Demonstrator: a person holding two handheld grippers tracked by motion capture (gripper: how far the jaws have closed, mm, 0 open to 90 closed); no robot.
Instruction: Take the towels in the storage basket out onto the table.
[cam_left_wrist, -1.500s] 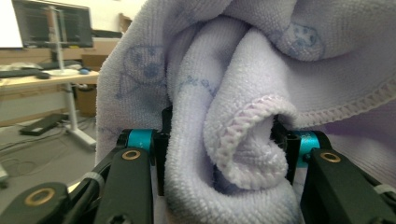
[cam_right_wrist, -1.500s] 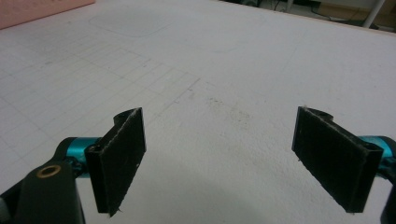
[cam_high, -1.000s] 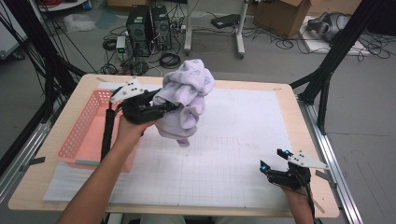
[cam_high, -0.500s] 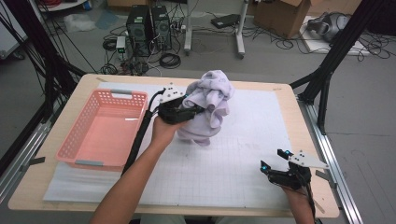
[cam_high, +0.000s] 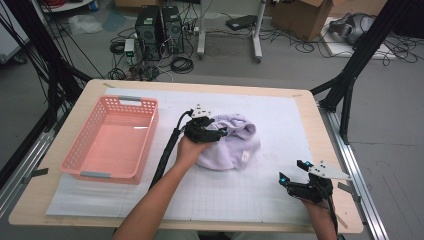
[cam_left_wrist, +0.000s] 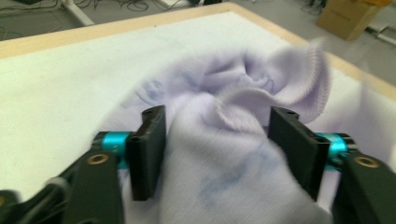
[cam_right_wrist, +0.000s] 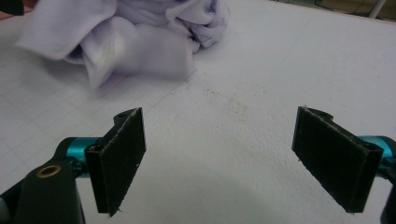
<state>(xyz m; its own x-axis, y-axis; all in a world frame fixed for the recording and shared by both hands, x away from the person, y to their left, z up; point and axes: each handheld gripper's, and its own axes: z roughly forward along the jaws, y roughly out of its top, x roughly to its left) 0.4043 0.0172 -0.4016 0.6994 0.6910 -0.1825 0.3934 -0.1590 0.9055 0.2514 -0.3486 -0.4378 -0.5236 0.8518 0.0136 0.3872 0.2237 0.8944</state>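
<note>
Since the lavender garment (cam_high: 231, 142) is a soft crumpled knit, it should be light and floppy, with no stiffness; it will sag and unfold when lifted, and it isn't fragile. It lies bunched on the white gridded mat (cam_high: 260, 195), directly ahead of and partly under the left gripper (cam_high: 216, 134), with the pink basket (cam_high: 116, 137) off to that gripper's left side. Left gripper's jaws have just been opening: in the left gripper view they stand wide with a fold of cloth between them, and it looks like a release rather than a grip, though the frame is blurred. Right gripper (cam_high: 294, 175) rests near the table's near right corner, jaws wide apart with nothing between, garment well ahead of it. Best hold, I'd judge: pinch a thick fold or the ribbed hem (cam_left_wrist: 312, 70), since a single thin layer may slip out.
</note>
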